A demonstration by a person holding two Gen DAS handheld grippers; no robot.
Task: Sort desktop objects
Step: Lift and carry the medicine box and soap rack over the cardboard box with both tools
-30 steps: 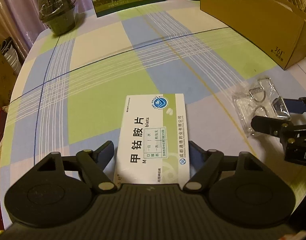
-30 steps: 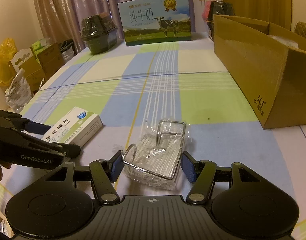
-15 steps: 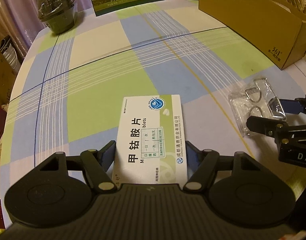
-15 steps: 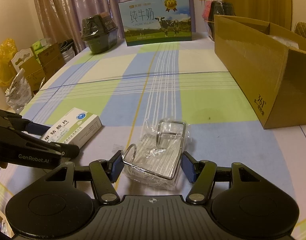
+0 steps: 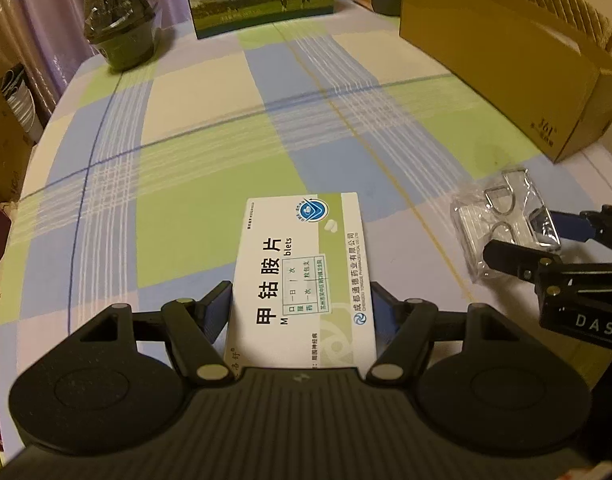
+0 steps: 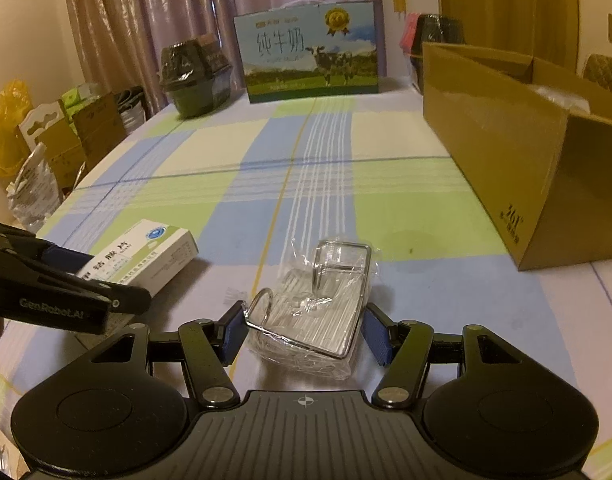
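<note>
Together, we held our left gripper [image 5: 302, 312] pinched on the near end of a white-and-green medicine box [image 5: 304, 276] on the checked tablecloth [image 5: 210, 128], while our right gripper [image 6: 304, 330], jaws spread, straddled a bagged wire rack [image 6: 322, 308] lying right of it.

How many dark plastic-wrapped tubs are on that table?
2. One tub stands at the far left edge beside the milk carton; another tub sits behind the cardboard box, mostly hidden. More may be hidden.
</note>
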